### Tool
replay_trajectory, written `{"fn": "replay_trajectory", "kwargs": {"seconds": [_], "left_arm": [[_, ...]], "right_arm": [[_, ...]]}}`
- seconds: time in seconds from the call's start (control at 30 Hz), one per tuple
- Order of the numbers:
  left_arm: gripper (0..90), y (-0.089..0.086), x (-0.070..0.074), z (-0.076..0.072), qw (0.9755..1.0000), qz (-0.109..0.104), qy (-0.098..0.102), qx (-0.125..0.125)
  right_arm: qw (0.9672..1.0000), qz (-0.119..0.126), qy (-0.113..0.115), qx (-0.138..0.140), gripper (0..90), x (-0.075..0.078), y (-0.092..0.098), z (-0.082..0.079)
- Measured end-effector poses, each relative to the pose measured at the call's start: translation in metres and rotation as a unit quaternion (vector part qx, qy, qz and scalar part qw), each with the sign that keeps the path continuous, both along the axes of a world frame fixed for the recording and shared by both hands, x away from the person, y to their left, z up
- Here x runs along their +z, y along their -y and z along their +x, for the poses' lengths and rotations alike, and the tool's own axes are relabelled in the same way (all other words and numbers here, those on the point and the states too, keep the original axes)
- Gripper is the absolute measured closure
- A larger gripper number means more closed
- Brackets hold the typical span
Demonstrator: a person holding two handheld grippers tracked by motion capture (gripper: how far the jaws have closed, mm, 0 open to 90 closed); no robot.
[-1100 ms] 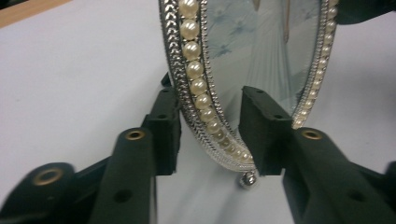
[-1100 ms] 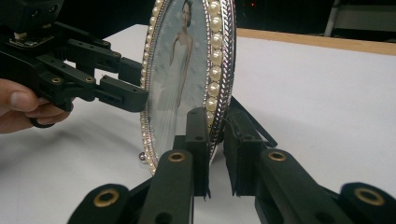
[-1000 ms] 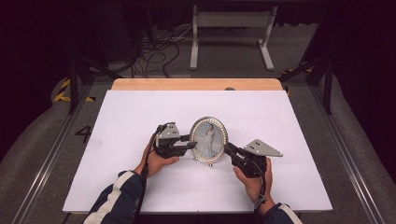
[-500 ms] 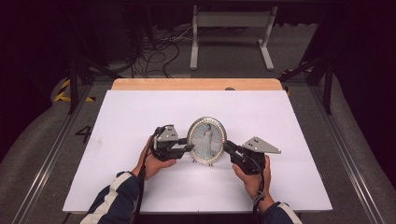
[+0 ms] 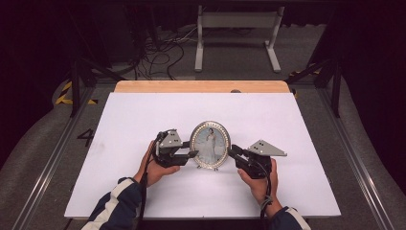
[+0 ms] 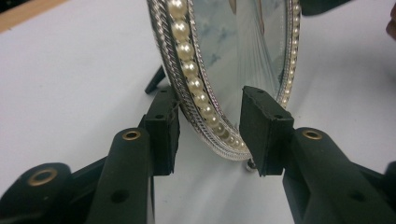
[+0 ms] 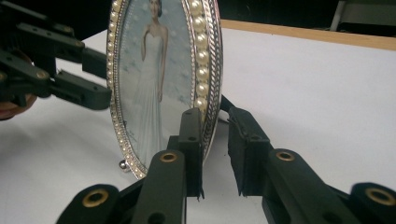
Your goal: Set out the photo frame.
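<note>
I see the oval photo frame upright at centre frame on the bench; left hand-held gripper and right hand-held gripper have just been opening, its rim between their loosened pads, neither pressing

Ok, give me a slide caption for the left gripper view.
Left gripper straddles the lower rim of the upright oval pearl-trimmed photo frame, jaws just opened, pads off it, on the white table.

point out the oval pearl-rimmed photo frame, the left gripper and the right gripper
oval silver pearl-rimmed photo frame [image 5: 209,145], high view, on its glass
left gripper [image 6: 210,133], left gripper view, between its fingertips
right gripper [image 7: 215,149], right gripper view, between its fingertips
</note>
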State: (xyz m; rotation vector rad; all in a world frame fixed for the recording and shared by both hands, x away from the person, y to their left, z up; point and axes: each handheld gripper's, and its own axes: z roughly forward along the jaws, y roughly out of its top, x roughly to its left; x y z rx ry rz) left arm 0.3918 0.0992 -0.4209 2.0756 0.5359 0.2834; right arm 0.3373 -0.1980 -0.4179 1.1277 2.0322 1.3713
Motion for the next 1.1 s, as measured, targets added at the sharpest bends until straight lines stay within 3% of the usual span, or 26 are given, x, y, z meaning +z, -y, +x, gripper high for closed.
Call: {"fn": "replay_trajectory", "kwargs": {"seconds": [0.1, 0.23, 0.37, 0.73, 1.0, 1.1], "left_arm": [[58.8, -0.002, 0.000, 0.001, 0.9999, -0.012, -0.005, -0.002], [60.3, 0.001, -0.003, 0.002, 0.9999, -0.008, -0.012, -0.007], [69.1, -0.002, -0.004, 0.003, 0.9998, -0.009, -0.016, -0.008], [71.3, 0.001, -0.005, -0.006, 0.9997, -0.011, -0.023, -0.001], [70.4, 0.004, -0.005, -0.011, 0.9999, -0.002, -0.013, 0.006], [70.2, 0.004, -0.006, -0.010, 0.9999, -0.004, -0.010, 0.005]], "right_arm": [[0.9999, 0.004, -0.008, 0.005, 74.0, -0.004, 0.001, 0.000], [0.9998, 0.004, -0.014, 0.012, 71.6, -0.007, 0.000, 0.000], [0.9994, 0.001, -0.025, 0.022, 69.8, -0.012, -0.005, 0.001], [0.9987, 0.008, -0.044, 0.023, 72.4, -0.011, -0.007, 0.005], [0.9988, 0.004, -0.046, 0.019, 72.2, -0.010, -0.005, 0.004], [0.9991, -0.011, -0.035, 0.021, 71.4, -0.010, -0.007, 0.003]]}}
